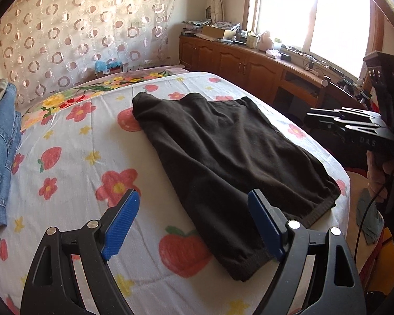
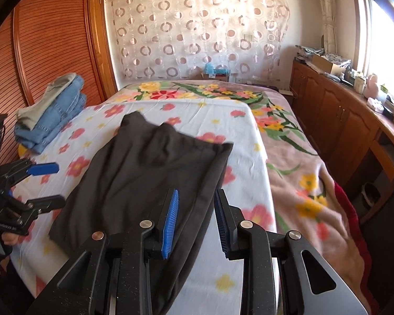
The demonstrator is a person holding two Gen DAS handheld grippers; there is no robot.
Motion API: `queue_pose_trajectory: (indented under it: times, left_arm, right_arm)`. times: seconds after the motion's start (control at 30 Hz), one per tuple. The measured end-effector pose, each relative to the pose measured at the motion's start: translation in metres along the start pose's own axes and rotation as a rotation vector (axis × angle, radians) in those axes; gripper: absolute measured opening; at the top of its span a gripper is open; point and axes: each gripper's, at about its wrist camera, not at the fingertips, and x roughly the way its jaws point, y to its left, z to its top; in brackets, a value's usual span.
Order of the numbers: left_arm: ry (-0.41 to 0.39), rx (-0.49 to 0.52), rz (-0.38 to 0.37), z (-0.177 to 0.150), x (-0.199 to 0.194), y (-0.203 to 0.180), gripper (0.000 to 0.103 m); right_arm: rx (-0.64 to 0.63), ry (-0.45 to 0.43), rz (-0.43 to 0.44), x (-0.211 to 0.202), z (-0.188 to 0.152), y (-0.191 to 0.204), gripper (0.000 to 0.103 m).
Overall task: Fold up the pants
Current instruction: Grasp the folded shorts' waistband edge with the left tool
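Observation:
Dark brown pants [image 1: 223, 152] lie folded flat on the flowered bed sheet [image 1: 73, 141], waistband toward the near edge. My left gripper [image 1: 193, 194] hovers over their near left edge, open wide with nothing between its blue pads. In the right wrist view the pants [image 2: 149, 162] stretch away from me and their near corner runs under my right gripper [image 2: 196, 193]. Its pads stand a little apart and do not press the cloth. The left gripper [image 2: 52, 183] shows open at the left. The right gripper [image 1: 325, 120] is at the bed's right edge, held by a hand.
A stack of folded jeans [image 2: 52, 115] sits on the bed's far left, also in the left wrist view [image 1: 0, 144]. A pink floral blanket [image 2: 302, 170] covers the bed's right side. Wooden cabinets [image 2: 341, 120] with clutter run under the window; a slatted wardrobe [image 2: 52, 39] stands left.

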Motion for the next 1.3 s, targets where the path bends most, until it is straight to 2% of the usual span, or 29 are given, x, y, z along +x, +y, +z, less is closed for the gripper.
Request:
queue_pose_trajectory:
  times: [0.23,0.33,0.5,0.57,0.67,0.83,0.9,0.93,0.97,1.0,1.1,1.3]
  left_arm:
    - [0.003,0.017,0.009,-0.02,-0.011,-0.007,0.085]
    - [0.007,0.01,-0.013,-0.026,-0.015,-0.008,0.085]
    - [0.021,0.016,-0.047,-0.036,-0.017,-0.012,0.069]
    - [0.031,0.012,-0.074,-0.04,-0.017,-0.013,0.057]
    - [0.046,0.007,-0.106,-0.046,-0.014,-0.015,0.046]
    - [0.064,0.015,-0.126,-0.05,-0.01,-0.022,0.036]
    - [0.062,0.018,-0.132,-0.051,-0.011,-0.023,0.03]
    - [0.06,0.022,-0.137,-0.051,-0.012,-0.024,0.024]
    - [0.057,0.025,-0.135,-0.051,-0.013,-0.024,0.02]
    - [0.051,0.03,-0.126,-0.05,-0.014,-0.025,0.018]
    - [0.029,0.022,-0.133,-0.047,-0.02,-0.023,0.016]
    - [0.002,0.006,-0.144,-0.042,-0.032,-0.021,0.016]
  right_arm:
    - [0.004,0.025,0.003,-0.021,-0.028,0.01,0.029]
    - [0.017,0.033,0.025,-0.027,-0.035,0.01,0.029]
    - [0.065,0.06,0.047,-0.033,-0.046,0.007,0.029]
    - [0.081,0.07,0.056,-0.033,-0.049,0.004,0.029]
    - [0.1,0.084,0.066,-0.031,-0.052,0.005,0.029]
    - [0.106,0.102,0.078,-0.026,-0.056,0.009,0.029]
    - [0.104,0.099,0.081,-0.026,-0.056,0.011,0.029]
    - [0.101,0.094,0.082,-0.026,-0.055,0.011,0.029]
    - [0.099,0.089,0.086,-0.026,-0.057,0.013,0.025]
    - [0.092,0.088,0.094,-0.026,-0.057,0.014,0.018]
    - [0.083,0.066,0.093,-0.029,-0.056,0.016,0.012]
    - [0.074,0.041,0.103,-0.038,-0.058,0.019,0.012]
